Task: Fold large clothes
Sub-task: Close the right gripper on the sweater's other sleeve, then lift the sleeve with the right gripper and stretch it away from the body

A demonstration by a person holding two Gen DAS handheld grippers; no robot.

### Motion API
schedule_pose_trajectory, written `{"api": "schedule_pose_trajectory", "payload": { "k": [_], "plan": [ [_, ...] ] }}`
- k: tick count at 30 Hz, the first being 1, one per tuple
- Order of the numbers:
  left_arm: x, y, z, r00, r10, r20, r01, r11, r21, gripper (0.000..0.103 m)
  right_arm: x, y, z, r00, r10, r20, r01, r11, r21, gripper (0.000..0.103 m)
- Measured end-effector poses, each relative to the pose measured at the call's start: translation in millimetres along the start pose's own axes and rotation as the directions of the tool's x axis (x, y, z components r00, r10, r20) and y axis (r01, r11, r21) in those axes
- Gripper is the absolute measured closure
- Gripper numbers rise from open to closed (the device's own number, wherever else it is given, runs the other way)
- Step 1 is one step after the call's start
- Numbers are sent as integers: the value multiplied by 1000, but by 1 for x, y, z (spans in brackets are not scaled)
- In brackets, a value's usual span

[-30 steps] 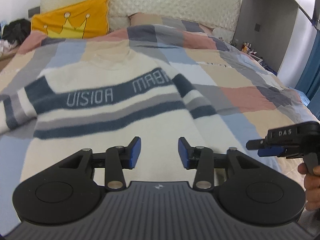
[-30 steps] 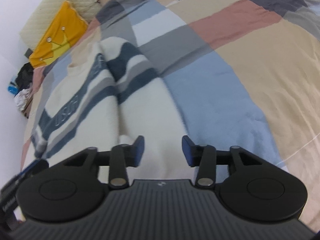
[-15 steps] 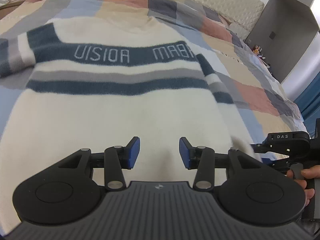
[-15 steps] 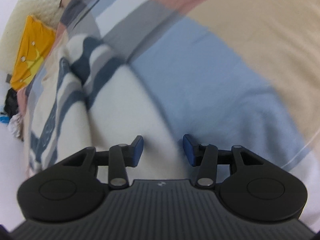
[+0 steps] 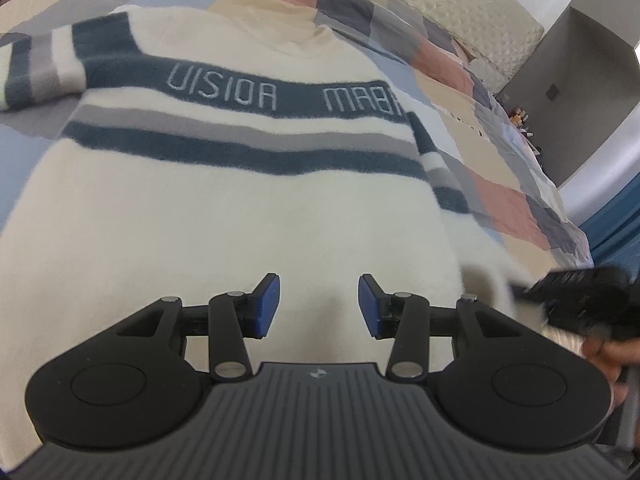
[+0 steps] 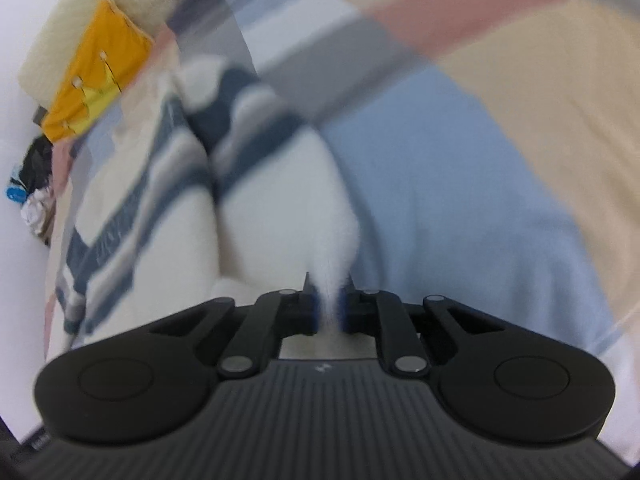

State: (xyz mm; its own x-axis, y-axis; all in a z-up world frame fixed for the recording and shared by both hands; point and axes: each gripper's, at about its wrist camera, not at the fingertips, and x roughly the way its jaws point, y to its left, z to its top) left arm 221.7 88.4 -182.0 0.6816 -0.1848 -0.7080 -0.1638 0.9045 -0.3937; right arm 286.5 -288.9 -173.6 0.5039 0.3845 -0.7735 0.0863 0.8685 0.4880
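Your right gripper (image 6: 329,305) — blurred — is closing on the sweater (image 5: 224,216) sleeve cuff; your left gripper (image 5: 319,305) hovers unclenched, hem hidden.

sweater (image 5: 224,216) on bedspread (image 5: 500,160), pillow (image 6: 96,76) behind

Patchwork bedspread (image 5: 500,196), yellow cushion (image 6: 96,76) (crown print), perhaps quilted headboard (image 5: 460,12).

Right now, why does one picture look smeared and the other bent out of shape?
Right wrist view: motion blur smears the quilt and the sweater, while the right gripper, its jaws closing on white sweater fabric, stays sharp. Left wrist view: mostly crisp, though the fisheye lens bulges the sweater; only the other gripper at the right edge is blurred. Lighting is soft and even, without glare.
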Motion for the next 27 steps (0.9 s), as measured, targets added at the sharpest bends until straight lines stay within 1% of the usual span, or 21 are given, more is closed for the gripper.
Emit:
{"api": "schedule_pose_trajectory", "payload": {
  "k": [3, 5, 7, 9, 13, 16, 17, 20, 24, 26, 27],
  "plan": [
    [0, -1, -1, 1000, -5, 1, 5, 1000, -5, 54, -12, 1, 25, 997, -47, 63, 51, 997, -54, 91],
    [2, -3, -2, 1000, -11, -1, 11, 1000, 2, 54, -14, 2, 43, 990, -116, 82, 126, 985, -116, 91],
    [6, -4, -1, 1000, -2, -8, 2, 1000, 5, 54, -18, -1, 62, 981, -169, 92, 181, 973, -144, 91],
    [11, -3, -1, 1000, -1, -22, 1, 1000, 1, 54, -23, -3, 85, 966, -222, 135, 243, 954, -174, 91],
    [20, 0, -2, 999, -5, -52, 4, 1000, -16, 54, -32, 1, 137, 923, -305, 235, 354, 912, -207, 91],
    [28, 2, 0, 998, -8, -69, 6, 1000, -27, 54, -36, 3, 177, 885, -355, 303, 422, 886, -193, 92],
    [31, 3, 1, 997, -8, -71, 6, 999, -31, 54, -37, 6, 190, 868, -373, 327, 448, 872, -195, 92],
    [36, 6, 5, 997, -12, -73, 8, 999, -45, 54, -38, 15, 228, 813, -424, 400, 524, 832, -183, 92],
    [42, 9, 8, 997, -18, -80, 14, 999, -50, 54, -34, 25, 272, 729, -476, 491, 613, 773, -161, 92],
    [45, 10, 9, 996, -24, -82, 20, 999, -47, 54, -22, 26, 287, 699, -501, 510, 646, 748, -151, 92],
    [46, 10, 10, 996, -27, -82, 23, 999, -42, 54, -14, 24, 292, 688, -511, 515, 659, 737, -150, 92]
  ]
}}
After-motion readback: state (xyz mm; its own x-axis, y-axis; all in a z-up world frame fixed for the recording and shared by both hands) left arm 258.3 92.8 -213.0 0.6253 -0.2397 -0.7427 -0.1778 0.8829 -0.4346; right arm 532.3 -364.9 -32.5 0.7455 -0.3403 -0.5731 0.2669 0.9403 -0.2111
